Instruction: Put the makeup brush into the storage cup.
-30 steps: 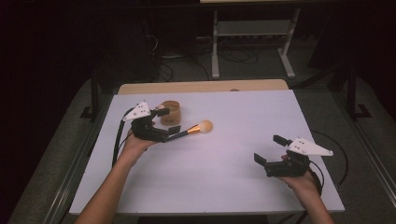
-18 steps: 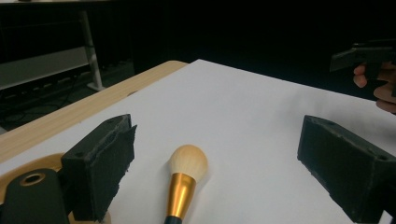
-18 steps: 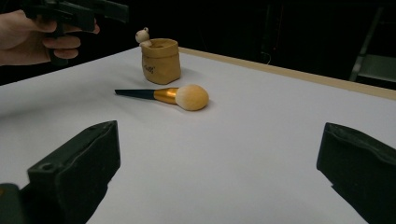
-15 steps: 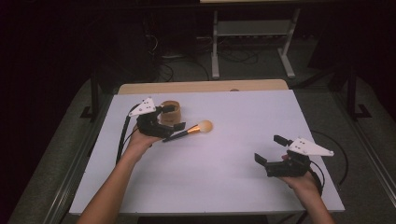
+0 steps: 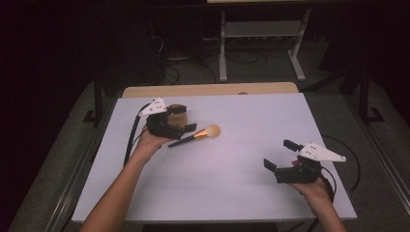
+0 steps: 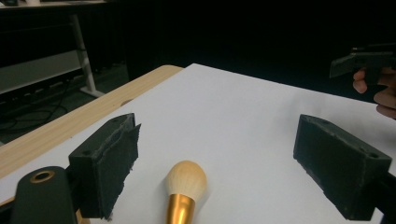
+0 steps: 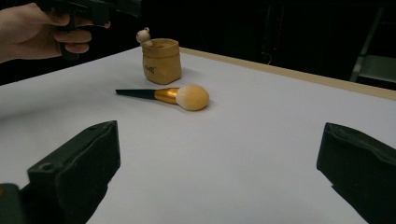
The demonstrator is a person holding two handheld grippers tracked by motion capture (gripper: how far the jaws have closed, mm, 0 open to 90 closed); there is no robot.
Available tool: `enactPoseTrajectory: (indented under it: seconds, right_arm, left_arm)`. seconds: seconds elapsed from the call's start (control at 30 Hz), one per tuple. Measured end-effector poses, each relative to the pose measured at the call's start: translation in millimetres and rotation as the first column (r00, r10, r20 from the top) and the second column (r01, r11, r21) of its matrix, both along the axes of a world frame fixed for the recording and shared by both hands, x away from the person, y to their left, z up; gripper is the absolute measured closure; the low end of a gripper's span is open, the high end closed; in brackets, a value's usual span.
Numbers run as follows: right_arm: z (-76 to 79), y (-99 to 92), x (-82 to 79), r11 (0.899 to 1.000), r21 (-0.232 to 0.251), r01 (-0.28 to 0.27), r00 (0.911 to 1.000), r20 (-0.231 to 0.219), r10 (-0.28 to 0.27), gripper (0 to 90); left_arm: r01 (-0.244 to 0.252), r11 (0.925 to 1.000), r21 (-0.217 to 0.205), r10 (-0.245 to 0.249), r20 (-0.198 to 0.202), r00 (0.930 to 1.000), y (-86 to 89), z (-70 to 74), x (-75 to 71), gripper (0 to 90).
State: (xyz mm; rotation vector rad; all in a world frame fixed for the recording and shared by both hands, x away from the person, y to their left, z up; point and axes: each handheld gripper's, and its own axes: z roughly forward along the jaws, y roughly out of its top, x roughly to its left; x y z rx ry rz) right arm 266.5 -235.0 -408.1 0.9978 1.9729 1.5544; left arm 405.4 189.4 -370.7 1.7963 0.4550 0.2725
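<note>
A makeup brush with a black handle, gold ferrule and tan bristle head lies on the white table. In the left gripper view its head shows between the jaws, which stand wide apart. My left gripper is open, hovering over the handle end, next to a small brown paper-like pot. My right gripper is open near the front right of the table, holding nothing. From the right gripper view the brush lies flat in front of the pot.
A small bear-shaped piece sticks up at the pot's rim. A wooden strip runs along the table's far edge. Beyond it stand a metal shelf frame and floor cables. Each gripper trails a black cable.
My left gripper has shifted slightly toward the far side, nearer the pot. The brush and the right gripper have stayed where they were.
</note>
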Motion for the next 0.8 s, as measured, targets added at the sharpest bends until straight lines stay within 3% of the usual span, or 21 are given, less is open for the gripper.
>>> enactPoseTrajectory:
  seconds: [0.8]
  right_arm:
    - [0.1,-0.9,0.0,1.000,0.004,-0.001,1.0000,-0.003,0.001,0.0]
  left_arm:
    - [0.019,0.9977,0.065,-0.017,-0.038,0.9992,-14.9,2.9,22.2,16.7]
